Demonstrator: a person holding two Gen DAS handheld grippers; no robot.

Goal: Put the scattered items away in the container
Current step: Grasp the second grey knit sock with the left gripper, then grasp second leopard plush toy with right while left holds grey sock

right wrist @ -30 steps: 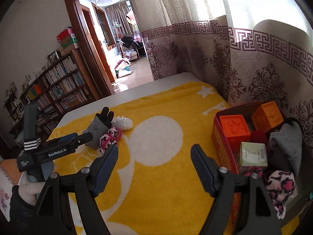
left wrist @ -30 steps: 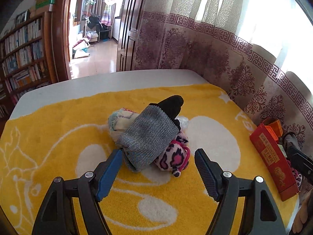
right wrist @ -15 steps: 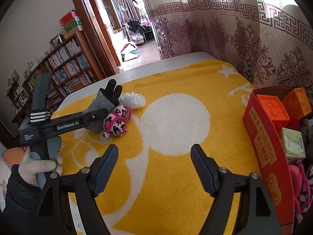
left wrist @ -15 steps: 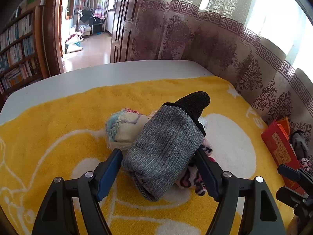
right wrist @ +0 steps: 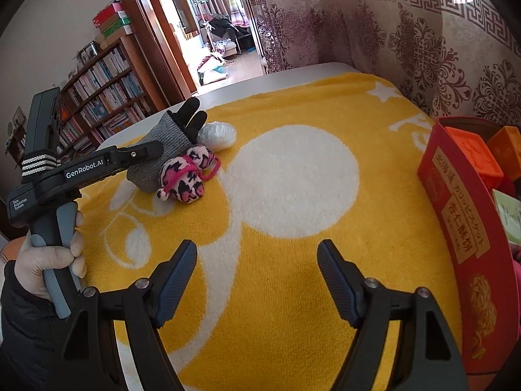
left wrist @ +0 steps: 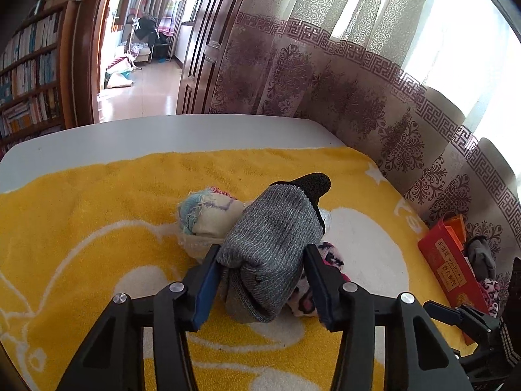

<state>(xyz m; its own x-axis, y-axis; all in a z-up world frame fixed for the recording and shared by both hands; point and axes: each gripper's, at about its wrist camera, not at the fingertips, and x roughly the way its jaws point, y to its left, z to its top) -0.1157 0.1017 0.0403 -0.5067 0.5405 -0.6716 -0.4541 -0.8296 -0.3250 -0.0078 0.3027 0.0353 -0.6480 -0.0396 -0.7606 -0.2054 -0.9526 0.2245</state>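
A grey knit glove point(left wrist: 270, 244) with black fingertips lies on the yellow blanket point(left wrist: 97, 215), on top of a cream and blue sock point(left wrist: 208, 218) and a pink leopard plush point(left wrist: 329, 254). My left gripper point(left wrist: 262, 254) has its jaws closing on the glove's cuff, and both pads press into the knit. In the right wrist view the same glove point(right wrist: 162, 150), plush point(right wrist: 187, 176) and a white bag point(right wrist: 217, 136) sit at the far left. The right gripper point(right wrist: 257, 260) hangs open over bare blanket with nothing between its fingers. The red box point(right wrist: 456, 215) stands at its right.
The red box point(left wrist: 449, 270) holds orange blocks point(right wrist: 472, 153) and soft items. A patterned curtain point(left wrist: 358, 97) runs behind the table's far and right edges. A gloved hand point(right wrist: 49, 260) grips the left tool's handle. A bookshelf point(right wrist: 104, 97) and a doorway lie beyond.
The left gripper advanced around the grey glove and its jaws narrowed onto it. The right gripper sank toward the blanket and tilted down, still open.
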